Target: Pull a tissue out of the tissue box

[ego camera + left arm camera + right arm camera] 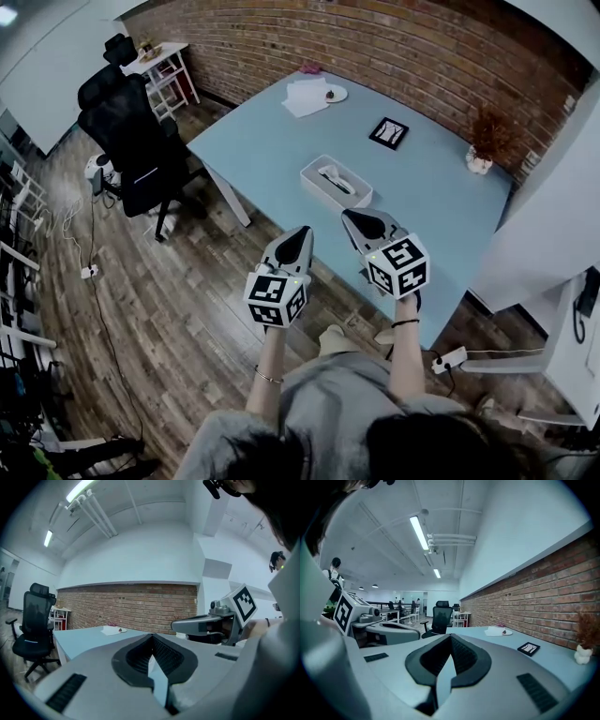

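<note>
A white tissue box [335, 182] sits on the light blue table [281, 141], close to its near edge, with a tissue [336, 176] poking out of its top. My left gripper [301, 233] hovers over the floor just short of the table edge, shut and empty. My right gripper [357, 218] reaches over the near edge, a little short of the box, also shut and empty. In the left gripper view the closed jaws [152, 639] hide the box, and the right gripper [197, 624] shows alongside. The right gripper view shows its own closed jaws [451, 638] and the left gripper [389, 631].
A black frame [388, 132], a potted dried plant [486, 141] and white papers with a small plate [311, 95] lie farther back on the table. A black office chair [131, 131] stands left of the table. A brick wall [375, 47] runs behind it.
</note>
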Tool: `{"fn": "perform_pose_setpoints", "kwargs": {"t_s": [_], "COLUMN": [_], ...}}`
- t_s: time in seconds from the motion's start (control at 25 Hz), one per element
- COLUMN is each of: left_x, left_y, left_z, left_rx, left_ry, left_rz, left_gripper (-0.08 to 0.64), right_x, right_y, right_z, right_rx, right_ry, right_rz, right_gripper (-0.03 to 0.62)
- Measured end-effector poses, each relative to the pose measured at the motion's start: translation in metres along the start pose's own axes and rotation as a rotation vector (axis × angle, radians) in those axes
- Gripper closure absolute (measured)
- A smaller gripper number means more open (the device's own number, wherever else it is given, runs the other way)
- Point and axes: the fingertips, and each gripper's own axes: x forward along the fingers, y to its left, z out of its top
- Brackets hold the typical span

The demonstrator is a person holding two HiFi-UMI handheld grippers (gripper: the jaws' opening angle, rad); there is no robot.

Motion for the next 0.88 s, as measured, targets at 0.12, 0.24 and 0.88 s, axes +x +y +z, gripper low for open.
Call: {"fn": "perform_pose_setpoints", "kwargs": {"t_s": [0.12,0.24,0.88], "left_x": [0.02,0.039,0.113], "left_y": [0.011,0.021,0.05], "left_z": [0.01,0.019,0.01], "left_rx": [-0.005,-0.008,-0.052], "left_ry": [-0.015,-0.019,0.052], "left_rz": [-0.002,0.003,0.019], "left_gripper": [0.557,0.557,0.557], "right_x": [0.008,0.018,0.068], "right_y": [-0.03,-0.045,-0.111], "right_z": [0.012,0.018,0.009], "right_rx": [0.021,0.017,0.004], "right_ry": [-0.01,-0.011,0.077], "right_rz": [-0.015,-0.008,-0.022], "right_gripper": [0.592,0.594,0.592]}}
